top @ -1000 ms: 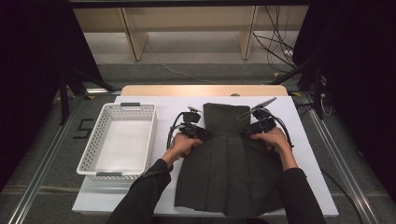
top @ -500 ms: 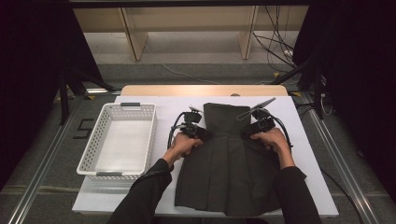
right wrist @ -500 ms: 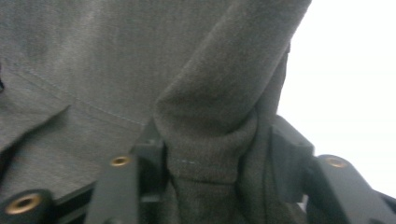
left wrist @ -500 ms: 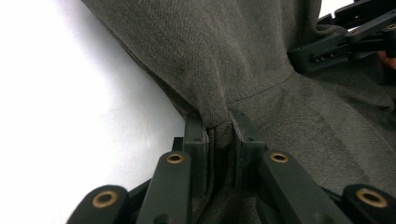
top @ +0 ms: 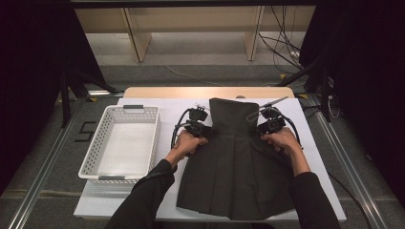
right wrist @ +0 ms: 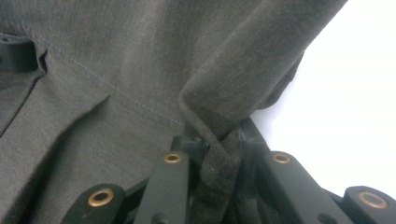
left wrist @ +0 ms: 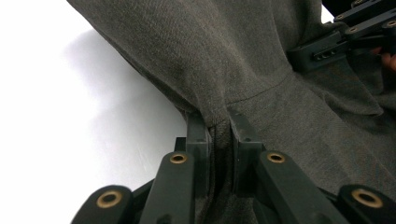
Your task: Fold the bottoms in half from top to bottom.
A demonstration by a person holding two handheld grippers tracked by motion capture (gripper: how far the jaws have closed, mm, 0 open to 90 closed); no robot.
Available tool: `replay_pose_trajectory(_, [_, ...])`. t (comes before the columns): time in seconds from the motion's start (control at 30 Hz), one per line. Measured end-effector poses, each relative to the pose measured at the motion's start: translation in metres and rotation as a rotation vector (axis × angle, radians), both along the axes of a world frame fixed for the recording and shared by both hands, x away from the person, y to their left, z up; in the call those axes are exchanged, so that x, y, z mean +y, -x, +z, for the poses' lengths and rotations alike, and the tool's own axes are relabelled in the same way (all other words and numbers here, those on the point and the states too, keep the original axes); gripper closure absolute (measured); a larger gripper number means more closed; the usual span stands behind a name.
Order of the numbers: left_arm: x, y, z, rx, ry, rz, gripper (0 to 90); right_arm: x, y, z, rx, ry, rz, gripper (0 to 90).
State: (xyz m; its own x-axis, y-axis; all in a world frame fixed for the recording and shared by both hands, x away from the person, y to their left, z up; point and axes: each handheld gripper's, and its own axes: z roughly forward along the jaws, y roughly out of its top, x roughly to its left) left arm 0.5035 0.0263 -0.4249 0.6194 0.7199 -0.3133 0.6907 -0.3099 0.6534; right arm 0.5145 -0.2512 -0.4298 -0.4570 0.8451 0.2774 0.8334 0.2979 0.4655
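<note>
A dark grey pleated skirt point(top: 236, 167) lies flat on the white table, waist end pointing away from the person. My left gripper point(top: 204, 130) pinches its left edge near the waist seam, and my right gripper point(top: 261, 128) pinches the right edge opposite. Cloth point(left wrist: 219, 116) bunches between the shut jaws of my left gripper point(left wrist: 218, 122) in the left gripper view. A fold of skirt fabric point(right wrist: 219, 119) is clamped in my right gripper point(right wrist: 218, 135) in the right gripper view. The other gripper point(left wrist: 345, 37) appears far off across the cloth.
A white perforated basket point(top: 123, 143) stands empty on the table's left side. The white table top point(top: 315, 157) has bare room to the right of the skirt. A wooden strip point(top: 205, 92) runs along the far edge, with cables on the floor beyond.
Both hands and grippers have barely moved; the skirt's waist part stays gathered between them.
</note>
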Motion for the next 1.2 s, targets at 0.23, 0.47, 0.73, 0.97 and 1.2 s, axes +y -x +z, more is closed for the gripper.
replay_pose_trajectory(0.23, [-0.004, -0.016, 0.009, -0.062, 0.007, 0.053, 80.0, 0.001, -0.010, 0.020, -0.101, 0.000, -0.051, 78.7])
replay_pose_trajectory(0.47, [0.005, -0.008, -0.005, -0.096, 0.065, 0.047, 79.6, 0.003, -0.002, 0.012, -0.164, 0.014, -0.019, 78.4])
replay_pose_trajectory(0.73, [0.010, 0.016, 0.000, -0.200, 0.091, 0.023, 79.6, 0.002, 0.022, 0.018, -0.281, -0.009, 0.011, 77.5])
replay_pose_trajectory(0.97, [0.015, 0.034, 0.005, -0.277, 0.072, -0.002, 79.7, 0.002, 0.048, 0.026, -0.373, -0.016, 0.055, 76.7])
replay_pose_trajectory(1.2, [0.019, 0.053, 0.009, -0.324, 0.067, -0.023, 79.9, 0.003, 0.067, 0.032, -0.435, -0.004, 0.093, 75.8])
